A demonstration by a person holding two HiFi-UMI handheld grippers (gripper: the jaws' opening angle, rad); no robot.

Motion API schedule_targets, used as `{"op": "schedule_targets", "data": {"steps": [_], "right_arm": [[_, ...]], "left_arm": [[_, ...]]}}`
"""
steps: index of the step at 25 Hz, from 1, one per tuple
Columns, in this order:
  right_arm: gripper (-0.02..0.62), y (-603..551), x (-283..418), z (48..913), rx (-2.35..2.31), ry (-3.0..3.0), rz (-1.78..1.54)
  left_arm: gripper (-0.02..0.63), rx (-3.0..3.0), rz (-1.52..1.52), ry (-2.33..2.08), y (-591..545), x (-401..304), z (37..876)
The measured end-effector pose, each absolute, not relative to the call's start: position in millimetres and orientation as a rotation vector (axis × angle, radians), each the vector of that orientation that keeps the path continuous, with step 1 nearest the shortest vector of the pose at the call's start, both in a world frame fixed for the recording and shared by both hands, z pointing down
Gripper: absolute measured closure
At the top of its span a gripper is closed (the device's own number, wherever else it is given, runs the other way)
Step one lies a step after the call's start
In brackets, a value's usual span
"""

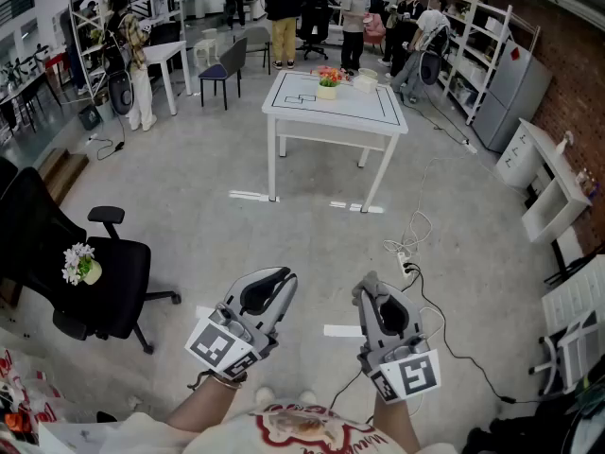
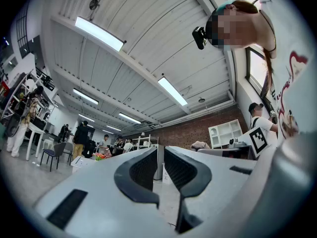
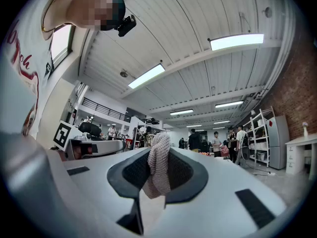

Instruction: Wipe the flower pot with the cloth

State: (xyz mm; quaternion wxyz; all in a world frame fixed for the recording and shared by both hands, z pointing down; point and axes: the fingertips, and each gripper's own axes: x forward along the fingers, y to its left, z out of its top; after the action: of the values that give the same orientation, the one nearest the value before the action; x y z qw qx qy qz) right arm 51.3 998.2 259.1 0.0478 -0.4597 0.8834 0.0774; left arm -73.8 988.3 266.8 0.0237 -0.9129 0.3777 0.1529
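Pinches a soft knitted cloth [image 3: 159, 168] between the fingers [image 3: 190, 175] of the right gripper [image 3: 159, 157]. Holds the fingers of the left gripper [image 2: 159, 158] tight together on nothing. Faces one small flower pot [image 1: 88, 271] on the black chair [image 1: 125, 277] to the left, and another pot [image 1: 328, 84] on the far white counter [image 1: 354, 110], both well away. Likely light, tippy and easy to crack, so best steadied by the rim while wiping.

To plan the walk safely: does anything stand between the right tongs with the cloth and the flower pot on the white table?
Nothing visible does. From the right tongs, shut on the cloth, open floor runs to the white table, where the flower pot stands near the far edge. A cable lies aside, to the right.
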Motion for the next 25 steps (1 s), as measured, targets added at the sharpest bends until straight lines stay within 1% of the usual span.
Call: {"op": "schedule_targets", "data": {"steps": [14, 25], "right_arm": [[0.523, 1006.2, 33.0, 254.7, -1.404, 2.662, 0.294], [0.523, 1013.1, -4.2, 269.5, -1.400, 2.640, 0.240]], "left_arm": [[0.557, -2.843, 0.428, 1.171, 991.1, -91.0, 278.0], [0.557, -2.862, 0.436, 1.159, 993.8, -128.5, 292.9]]}}
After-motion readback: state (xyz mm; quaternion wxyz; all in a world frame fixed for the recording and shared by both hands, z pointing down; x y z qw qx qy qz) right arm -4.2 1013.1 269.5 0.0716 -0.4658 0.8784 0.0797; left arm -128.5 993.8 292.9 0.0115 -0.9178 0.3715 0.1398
